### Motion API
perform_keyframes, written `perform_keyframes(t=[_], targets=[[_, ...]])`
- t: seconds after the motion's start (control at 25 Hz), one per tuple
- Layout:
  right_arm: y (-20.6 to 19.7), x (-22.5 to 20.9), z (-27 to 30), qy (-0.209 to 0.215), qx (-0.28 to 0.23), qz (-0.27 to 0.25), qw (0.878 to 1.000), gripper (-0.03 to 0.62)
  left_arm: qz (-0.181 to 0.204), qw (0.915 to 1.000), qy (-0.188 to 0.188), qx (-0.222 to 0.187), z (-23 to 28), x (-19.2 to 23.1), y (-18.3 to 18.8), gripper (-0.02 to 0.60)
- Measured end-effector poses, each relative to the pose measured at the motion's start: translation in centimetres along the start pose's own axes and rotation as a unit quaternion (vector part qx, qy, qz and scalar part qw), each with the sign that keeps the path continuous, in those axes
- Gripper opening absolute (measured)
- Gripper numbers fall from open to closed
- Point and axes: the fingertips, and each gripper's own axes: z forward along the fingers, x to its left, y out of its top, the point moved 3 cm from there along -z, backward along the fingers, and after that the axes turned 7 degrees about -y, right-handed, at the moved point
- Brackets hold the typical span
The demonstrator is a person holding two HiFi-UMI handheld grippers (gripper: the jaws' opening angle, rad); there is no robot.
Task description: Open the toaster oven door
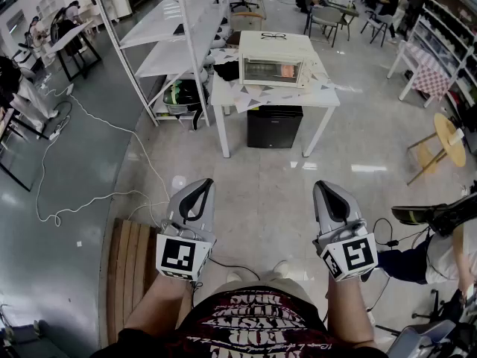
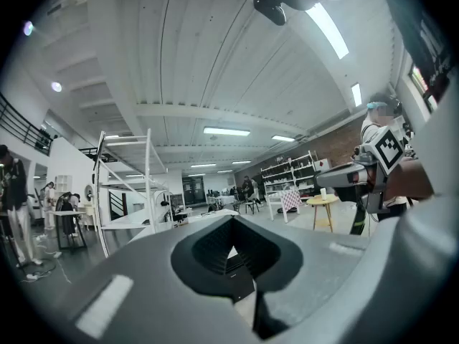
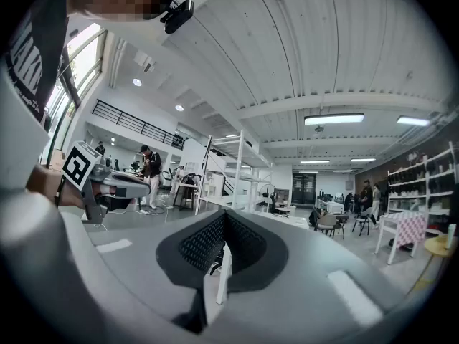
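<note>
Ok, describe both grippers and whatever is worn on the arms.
The left gripper and right gripper have smooth grey tapering shells, with black textured pads lining the jaws. Each carries a white cube printed with black square markers: left cube, right cube. The forearms have no sleeves. The person wears a black shirt with red and white print.
</note>
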Motion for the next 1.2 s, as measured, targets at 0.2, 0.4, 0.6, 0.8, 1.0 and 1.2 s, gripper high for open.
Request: perform_keyframes(t=[0.2, 0.4, 0.6, 0.8, 1.0, 1.2], targets=[[0.2, 2.4, -2.2, -0.013, 0.006, -0.002, 1.0, 0.025, 0.004, 0.9999, -0.013, -0.01, -1.7, 0.0, 0.1, 0.0], [-0.1, 3.1, -3.3, -0.014, 0.014, 0.007, 1.0, 0.025, -0.019, 0.9992, -0.034, -0.003, -2.1, -0.5, -0.7, 0.0], [-0.8, 3.3, -2.6, 0.0, 0.02, 0.007, 1.0, 0.026, -0.037, 0.9977, -0.054, 0.015, -1.1, -0.5, -2.1, 0.0], [-2.2, 2.0, -1.2, 0.015, 0.033, 0.021, 0.999, 0.026, -0.03, 0.9979, -0.047, 0.031, 0.9, -0.2, -3.2, 0.001], [-2.5, -0.3, 1.9, 0.017, 0.024, 0.031, 0.999, 0.026, -0.023, 0.9994, -0.017, 0.021, 3.0, 2.1, -2.6, 0.0], [-2.9, -2.0, 4.6, 0.032, 0.025, 0.033, 0.999, 0.026, -0.046, 0.9988, -0.013, 0.008, 5.7, 3.2, -1.9, 0.0]])
